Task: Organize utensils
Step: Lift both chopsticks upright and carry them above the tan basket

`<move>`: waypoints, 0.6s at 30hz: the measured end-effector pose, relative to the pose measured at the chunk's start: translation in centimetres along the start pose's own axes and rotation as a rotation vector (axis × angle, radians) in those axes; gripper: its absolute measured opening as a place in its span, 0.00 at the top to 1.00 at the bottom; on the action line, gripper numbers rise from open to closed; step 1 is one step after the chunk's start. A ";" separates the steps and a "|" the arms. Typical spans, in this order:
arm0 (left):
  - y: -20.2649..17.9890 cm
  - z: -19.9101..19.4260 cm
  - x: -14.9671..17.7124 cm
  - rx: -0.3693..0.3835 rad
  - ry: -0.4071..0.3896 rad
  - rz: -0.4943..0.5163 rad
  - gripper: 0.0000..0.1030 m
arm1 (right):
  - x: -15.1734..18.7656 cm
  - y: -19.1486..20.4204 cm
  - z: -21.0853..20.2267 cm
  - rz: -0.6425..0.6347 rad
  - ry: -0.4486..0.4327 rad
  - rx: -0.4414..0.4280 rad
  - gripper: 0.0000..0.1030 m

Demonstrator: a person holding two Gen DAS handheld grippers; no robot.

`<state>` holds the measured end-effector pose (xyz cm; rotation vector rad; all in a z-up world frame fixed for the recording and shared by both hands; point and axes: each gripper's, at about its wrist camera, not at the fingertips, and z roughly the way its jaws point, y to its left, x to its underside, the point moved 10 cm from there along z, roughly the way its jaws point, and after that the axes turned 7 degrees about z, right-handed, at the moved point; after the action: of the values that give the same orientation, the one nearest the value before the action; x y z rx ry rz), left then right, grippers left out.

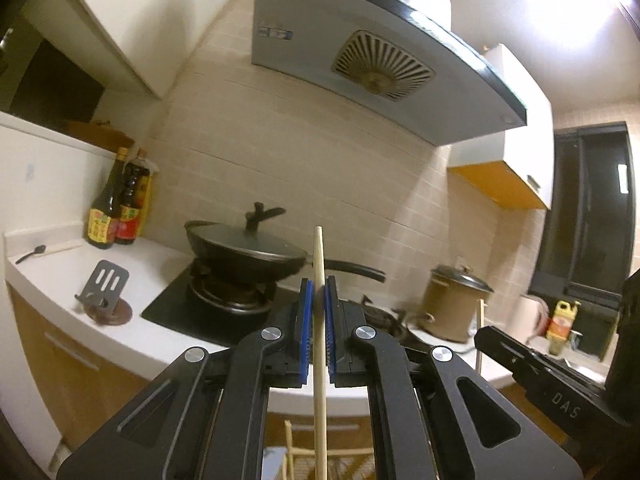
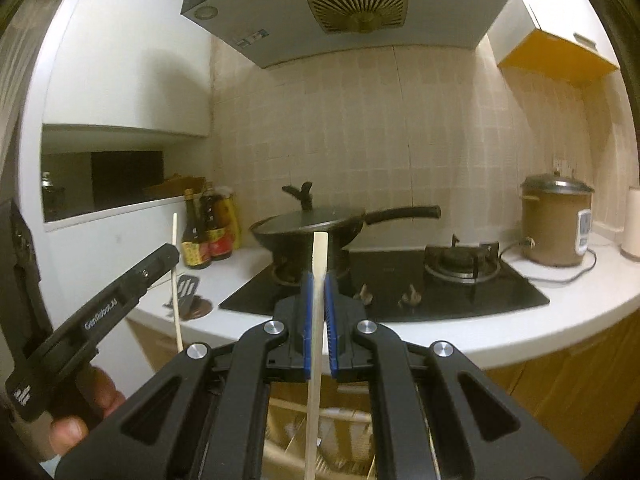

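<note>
**Both grippers hold one chopstick each, upright, off the counter: slip and tilt are the risks**

Left wrist view. The left gripper (image 1: 319,296) has its blue pads (image 1: 306,328) closed on a wooden chopstick (image 1: 319,320), which stands nearly vertical, its top end above the jaws and its lower part running down out of view. The grip sits partway along a thin, smooth stick, so in my judgement it could pivot or slide between the pads if the hold loosens or the wrist turns sharply. At the right edge the right gripper (image 1: 504,344) shows side-on, with its stick (image 1: 480,332) beside it. Count on the counter (image 1: 52,276): one slotted spatula (image 1: 105,286) on a round wooden rest, one dark spoon (image 1: 32,254), two sauce bottles (image 1: 116,208). One lidded wok (image 1: 244,248) sits on the stove (image 1: 208,312); one brown cooker (image 1: 456,304) stands to the right.

Right wrist view. The right gripper (image 2: 319,292) is likewise clamped on a pale chopstick (image 2: 318,300), upright. The left gripper (image 2: 132,280) appears at the left, the person's hand (image 2: 80,412) below it. Chopsticks counted: two. A light-coloured rack or basket (image 2: 320,432) shows low down; its compartments cannot be made out. The two sticks stand apart; brought together carelessly, they could cross or knock each other loose. A swing toward the wok handle (image 2: 404,214) could also strike it.
</note>
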<state>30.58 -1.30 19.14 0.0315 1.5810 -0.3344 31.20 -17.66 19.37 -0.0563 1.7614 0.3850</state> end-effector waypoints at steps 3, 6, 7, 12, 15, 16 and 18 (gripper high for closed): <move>0.9 1.7 0.4 -0.014 -0.009 -0.008 0.96 | 0.0 0.2 2.0 -0.039 -0.030 0.022 0.96; 1.8 3.0 1.0 -0.007 -0.003 -0.035 0.96 | 0.1 0.2 3.1 -0.080 -0.059 0.045 0.96; 2.0 3.4 1.2 -0.006 -0.001 -0.044 0.96 | 0.2 0.1 3.5 -0.088 -0.066 0.052 0.96; 2.5 5.0 3.2 0.017 0.032 -0.073 0.96 | 1.5 -0.5 4.6 -0.134 -0.086 0.083 0.96; 2.7 5.8 4.7 0.028 0.054 -0.084 0.96 | 2.4 -0.9 5.3 -0.145 -0.081 0.080 0.96; 2.8 6.0 5.0 0.030 0.058 -0.089 0.96 | 2.7 -1.1 5.5 -0.140 -0.081 0.078 0.96; 3.1 6.6 5.8 0.030 0.070 -0.099 0.96 | 3.0 -1.4 5.8 -0.131 -0.078 0.078 0.96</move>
<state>37.41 -0.95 12.83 -0.0121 1.6498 -0.4391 36.28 -16.80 15.18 -0.0998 1.6840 0.2205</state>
